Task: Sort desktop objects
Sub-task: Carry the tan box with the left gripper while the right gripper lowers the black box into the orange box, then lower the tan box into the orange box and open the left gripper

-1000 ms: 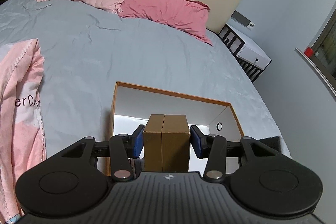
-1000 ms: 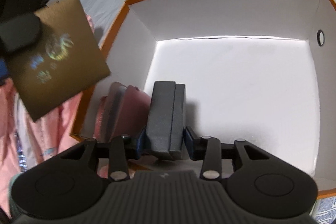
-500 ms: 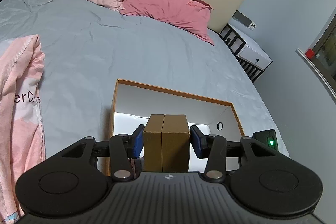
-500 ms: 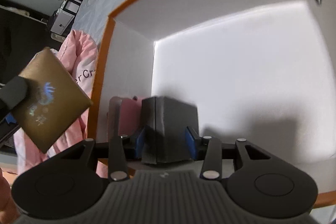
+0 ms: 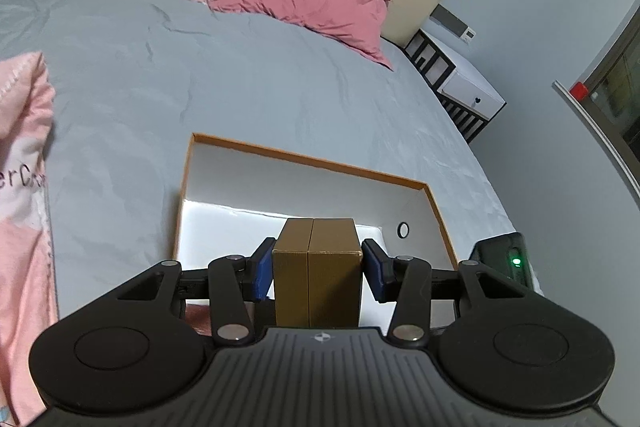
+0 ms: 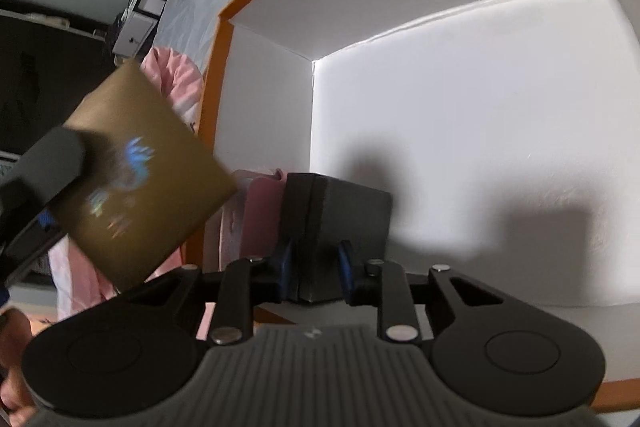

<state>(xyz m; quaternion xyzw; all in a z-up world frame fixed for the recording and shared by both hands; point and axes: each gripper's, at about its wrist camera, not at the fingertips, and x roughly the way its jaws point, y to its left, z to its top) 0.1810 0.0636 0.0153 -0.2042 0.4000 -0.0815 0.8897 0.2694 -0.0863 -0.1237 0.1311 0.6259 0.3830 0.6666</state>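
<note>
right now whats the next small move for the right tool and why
Probably open the right tool and let go: the black box it grips already sits low inside the white storage box, beside a pink item. I cannot confirm it touches the floor.

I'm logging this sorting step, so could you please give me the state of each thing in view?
Left gripper: shut on the gold box.
Gold box: held above the tray's near edge.
Right gripper: shut on the black box.
Black box: held inside the tray.
Tray: open, on the bed.
Pink case: inside the tray, beside the black box.
</note>
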